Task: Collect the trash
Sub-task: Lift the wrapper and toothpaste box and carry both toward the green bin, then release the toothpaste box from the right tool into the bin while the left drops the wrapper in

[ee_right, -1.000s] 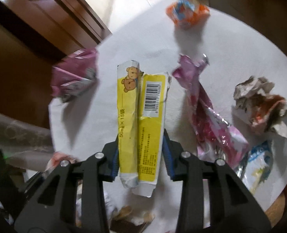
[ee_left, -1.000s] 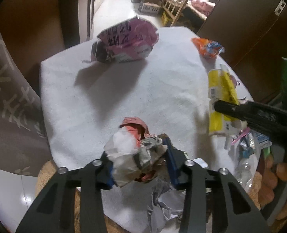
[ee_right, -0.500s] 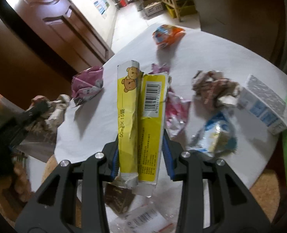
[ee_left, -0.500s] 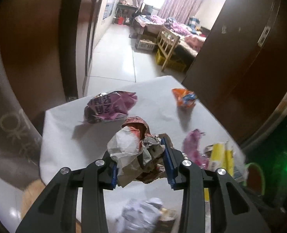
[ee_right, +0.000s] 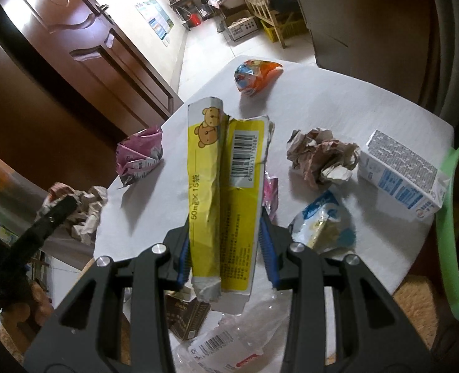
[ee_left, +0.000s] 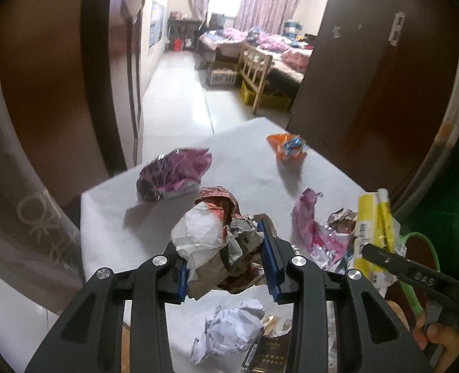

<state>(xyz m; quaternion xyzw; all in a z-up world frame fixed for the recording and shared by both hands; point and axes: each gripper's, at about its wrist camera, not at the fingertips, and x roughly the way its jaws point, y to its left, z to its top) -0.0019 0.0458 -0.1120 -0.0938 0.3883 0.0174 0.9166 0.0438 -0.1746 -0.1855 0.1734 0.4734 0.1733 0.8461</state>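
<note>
My left gripper point(ee_left: 220, 248) is shut on a crumpled wad of white, brown and red paper point(ee_left: 210, 242), held above the white-clothed table point(ee_left: 245, 171). My right gripper point(ee_right: 224, 227) is shut on a flattened yellow box with a bear print point(ee_right: 226, 186), also lifted off the table. In the left wrist view the yellow box point(ee_left: 372, 217) and the right gripper's finger point(ee_left: 384, 259) show at the right edge. In the right wrist view the left gripper's finger point(ee_right: 58, 211) and its wad point(ee_right: 86, 205) hang at the left.
On the table lie a pink bag point(ee_right: 139, 155), an orange wrapper point(ee_right: 255, 73), a brown paper ball point(ee_right: 319, 155), a white-blue carton point(ee_right: 400, 177), a blue pouch point(ee_right: 322, 223), a clear bottle point(ee_right: 229, 342) and a white paper ball point(ee_left: 232, 329). A green rim point(ee_right: 450, 233) stands at the right.
Both grippers have risen from the table with their loads still held. The table now sits lower and farther off in both views, and the room behind shows more.
</note>
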